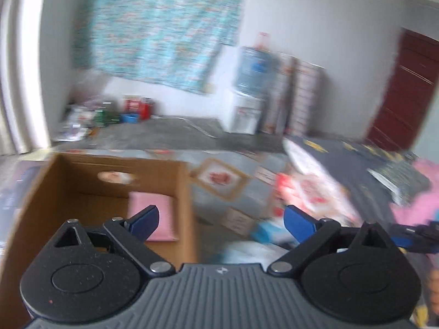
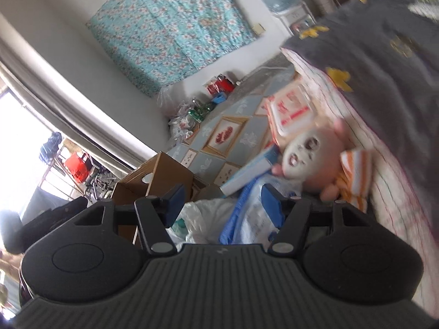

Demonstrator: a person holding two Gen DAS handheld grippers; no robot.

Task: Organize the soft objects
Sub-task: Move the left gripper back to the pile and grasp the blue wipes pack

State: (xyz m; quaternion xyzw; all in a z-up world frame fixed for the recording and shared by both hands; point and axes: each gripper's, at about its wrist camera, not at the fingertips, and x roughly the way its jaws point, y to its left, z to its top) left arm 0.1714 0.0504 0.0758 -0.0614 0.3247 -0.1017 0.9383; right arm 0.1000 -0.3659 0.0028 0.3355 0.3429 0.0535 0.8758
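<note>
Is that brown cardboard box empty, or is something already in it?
Not empty. The cardboard box is open at the top, and a flat pink soft item lies inside on its floor. The rest is hidden.

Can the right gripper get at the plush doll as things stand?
Probably yes. The right gripper is open and empty, and the plush doll lies face-up just beyond its fingers. Only the plastic bag sits under the jaws; the dark blanket stays beside the doll, not over it.
</note>
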